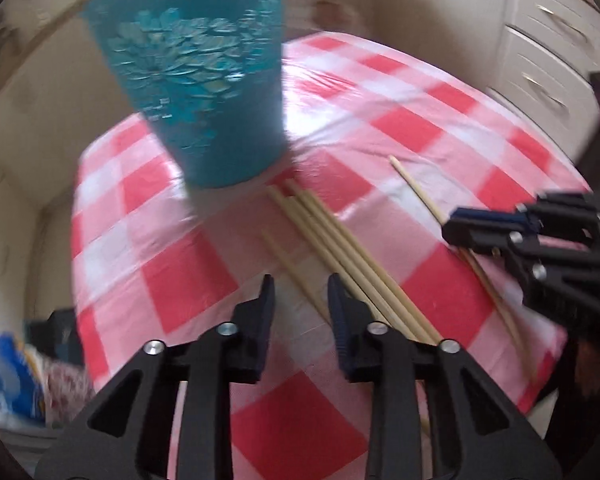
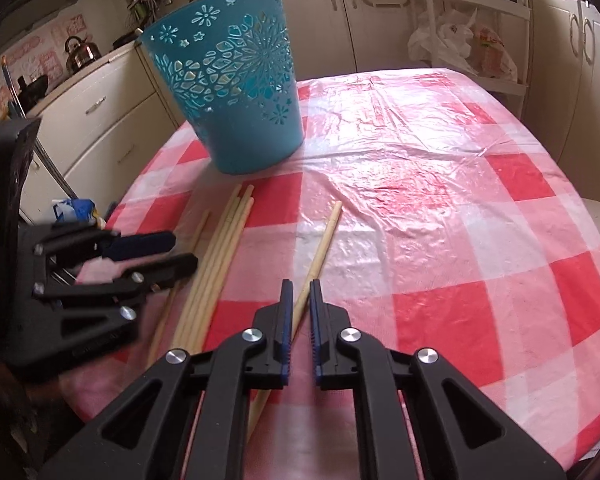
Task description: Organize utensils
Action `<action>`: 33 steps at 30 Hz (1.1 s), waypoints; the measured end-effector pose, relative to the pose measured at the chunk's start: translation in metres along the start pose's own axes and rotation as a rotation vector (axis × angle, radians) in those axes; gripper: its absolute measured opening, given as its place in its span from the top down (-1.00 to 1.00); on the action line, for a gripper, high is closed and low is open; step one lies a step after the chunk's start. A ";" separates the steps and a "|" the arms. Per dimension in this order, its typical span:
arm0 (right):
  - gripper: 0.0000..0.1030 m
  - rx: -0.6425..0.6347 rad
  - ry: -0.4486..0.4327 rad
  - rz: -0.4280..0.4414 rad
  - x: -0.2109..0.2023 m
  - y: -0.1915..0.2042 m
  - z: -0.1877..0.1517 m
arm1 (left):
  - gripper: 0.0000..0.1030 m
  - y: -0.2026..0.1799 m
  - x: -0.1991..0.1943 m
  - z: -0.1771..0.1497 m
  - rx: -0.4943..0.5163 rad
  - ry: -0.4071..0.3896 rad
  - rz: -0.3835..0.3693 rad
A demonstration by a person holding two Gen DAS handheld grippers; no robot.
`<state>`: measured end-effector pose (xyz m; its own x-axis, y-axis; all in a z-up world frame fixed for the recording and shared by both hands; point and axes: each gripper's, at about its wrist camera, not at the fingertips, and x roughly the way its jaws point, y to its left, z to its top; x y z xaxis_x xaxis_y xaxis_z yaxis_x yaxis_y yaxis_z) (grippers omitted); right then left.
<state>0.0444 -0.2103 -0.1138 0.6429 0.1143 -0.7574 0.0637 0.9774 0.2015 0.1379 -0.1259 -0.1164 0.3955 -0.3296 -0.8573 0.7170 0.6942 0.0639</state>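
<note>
My right gripper (image 2: 299,294) is straddling, not yet clamping, the lone chopstick (image 2: 327,236) pointing toward the blue basket (image 2: 236,92), while my left gripper (image 1: 300,296) is hovering released over the bundle (image 1: 332,240).

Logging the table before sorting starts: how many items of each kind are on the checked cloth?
Chopsticks: 6 — a bundle of 4, 1 loose stick left of it, 1 apart between the right tongs
Blue basket: 1
Total: 7
</note>
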 end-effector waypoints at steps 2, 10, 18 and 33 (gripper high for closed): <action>0.81 0.030 0.002 -0.005 0.000 -0.006 0.003 | 0.64 0.007 0.000 0.003 0.039 0.021 -0.056; 0.58 -0.018 0.019 -0.027 0.018 -0.006 0.026 | 0.82 0.007 -0.001 0.001 0.132 0.031 -0.100; 0.83 -0.034 0.037 -0.014 0.022 -0.009 0.030 | 0.82 0.017 -0.005 0.000 0.126 0.065 -0.076; 0.82 -0.095 0.058 -0.033 0.022 -0.001 0.031 | 0.88 0.008 0.004 0.009 -0.025 0.084 0.072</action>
<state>0.0825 -0.2139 -0.1113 0.5960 0.0887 -0.7981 0.0100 0.9930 0.1179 0.1501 -0.1274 -0.1152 0.3950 -0.2242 -0.8909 0.6737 0.7300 0.1150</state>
